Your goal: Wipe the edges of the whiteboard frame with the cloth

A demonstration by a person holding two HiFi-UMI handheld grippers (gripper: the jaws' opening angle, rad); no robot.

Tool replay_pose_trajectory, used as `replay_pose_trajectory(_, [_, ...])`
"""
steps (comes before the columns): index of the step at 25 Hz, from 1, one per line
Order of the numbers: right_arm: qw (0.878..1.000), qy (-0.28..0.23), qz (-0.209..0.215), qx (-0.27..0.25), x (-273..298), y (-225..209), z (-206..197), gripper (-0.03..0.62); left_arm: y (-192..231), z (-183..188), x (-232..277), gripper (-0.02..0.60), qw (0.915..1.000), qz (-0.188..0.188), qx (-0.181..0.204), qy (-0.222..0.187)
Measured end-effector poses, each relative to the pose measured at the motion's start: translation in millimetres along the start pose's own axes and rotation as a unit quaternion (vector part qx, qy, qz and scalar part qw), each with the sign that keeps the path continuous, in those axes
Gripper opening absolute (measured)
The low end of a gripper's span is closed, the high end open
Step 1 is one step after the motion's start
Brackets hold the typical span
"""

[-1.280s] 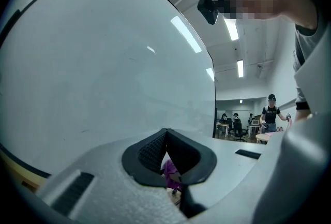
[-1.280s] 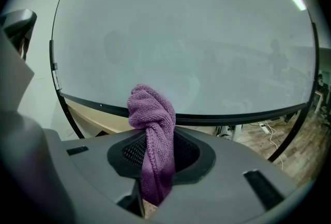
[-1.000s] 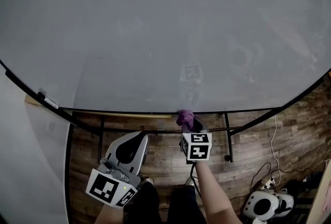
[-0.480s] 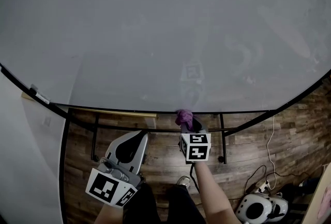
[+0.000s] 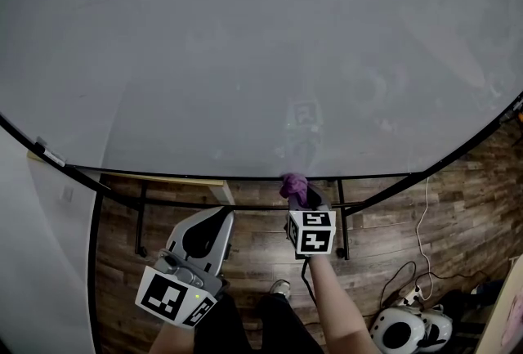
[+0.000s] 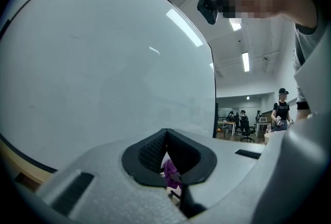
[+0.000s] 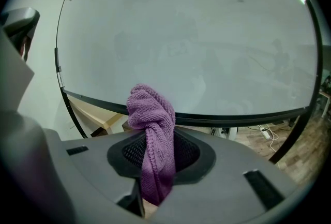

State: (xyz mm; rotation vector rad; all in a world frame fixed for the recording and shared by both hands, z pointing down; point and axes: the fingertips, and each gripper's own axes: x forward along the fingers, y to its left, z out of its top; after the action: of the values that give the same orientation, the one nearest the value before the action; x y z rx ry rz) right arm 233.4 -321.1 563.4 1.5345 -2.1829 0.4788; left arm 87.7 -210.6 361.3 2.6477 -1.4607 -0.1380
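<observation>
The whiteboard [image 5: 261, 58] fills the top of the head view, and its black bottom frame [image 5: 204, 176] runs across the middle. My right gripper [image 5: 298, 195] is shut on a purple cloth [image 5: 293, 185], and the bunched top of the cloth presses against that frame edge. The right gripper view shows the cloth [image 7: 152, 119] sticking up from between the jaws [image 7: 155, 153] in front of the frame [image 7: 232, 115]. My left gripper [image 5: 219, 215] hangs lower left, away from the board, shut and holding nothing. In the left gripper view [image 6: 166, 153], a bit of the cloth [image 6: 169, 172] shows beyond its pads.
Black stand legs [image 5: 139, 217] [image 5: 341, 217] go down to the wooden floor [image 5: 384, 221]. A small clip [image 5: 51, 154] sits on the left frame edge. A white device with cables [image 5: 404, 328] lies lower right. People [image 6: 282, 109] stand far off in the room.
The stand legs and the left frame corner have shifted left in the head view. The cloth and right gripper have slid rightward along the bottom frame. The left gripper keeps its place.
</observation>
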Motion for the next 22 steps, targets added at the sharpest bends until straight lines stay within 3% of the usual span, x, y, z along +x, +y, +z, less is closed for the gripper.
replay_pose_trajectory(22, [1.0,0.007,-0.025,0.008,-21,-99,-14,0.097,-66,-10,61,0.017,0.9998,-0.019,0.005,0.002])
